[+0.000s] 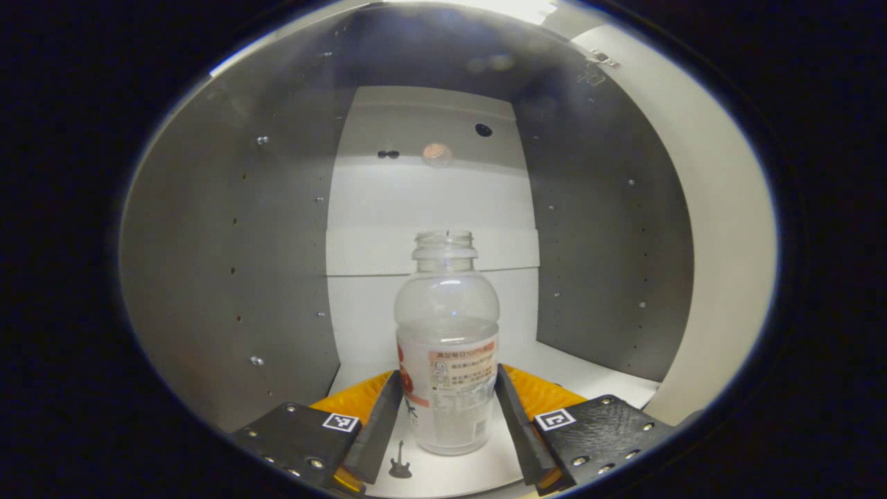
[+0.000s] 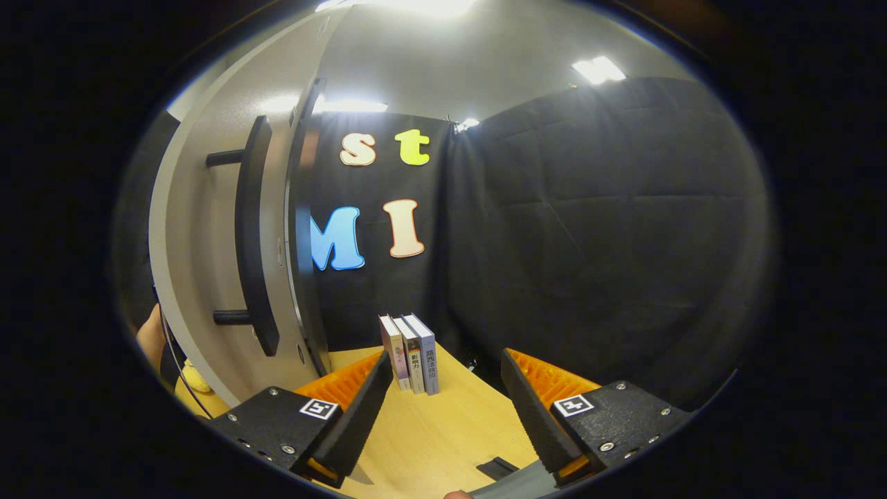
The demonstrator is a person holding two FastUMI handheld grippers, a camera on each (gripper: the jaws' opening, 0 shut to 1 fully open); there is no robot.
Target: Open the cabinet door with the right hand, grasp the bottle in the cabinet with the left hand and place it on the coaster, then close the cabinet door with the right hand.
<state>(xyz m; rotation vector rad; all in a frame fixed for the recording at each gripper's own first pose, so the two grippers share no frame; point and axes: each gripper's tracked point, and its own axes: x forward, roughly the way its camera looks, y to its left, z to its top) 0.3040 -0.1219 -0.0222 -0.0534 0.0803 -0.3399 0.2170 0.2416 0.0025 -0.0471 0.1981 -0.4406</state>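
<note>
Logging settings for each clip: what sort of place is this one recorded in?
Most likely a staged recording booth, not a real home: black cloth walls in a wooden table with a few books standing on it, and a cabinet whose door is open, a bottle inside between the left gripper fingers.

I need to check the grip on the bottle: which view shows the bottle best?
The left gripper view: the bottle stands upright and uncapped on the cabinet floor, between the left gripper's fingers. The right gripper view faces the open cabinet door and the table instead.
</note>
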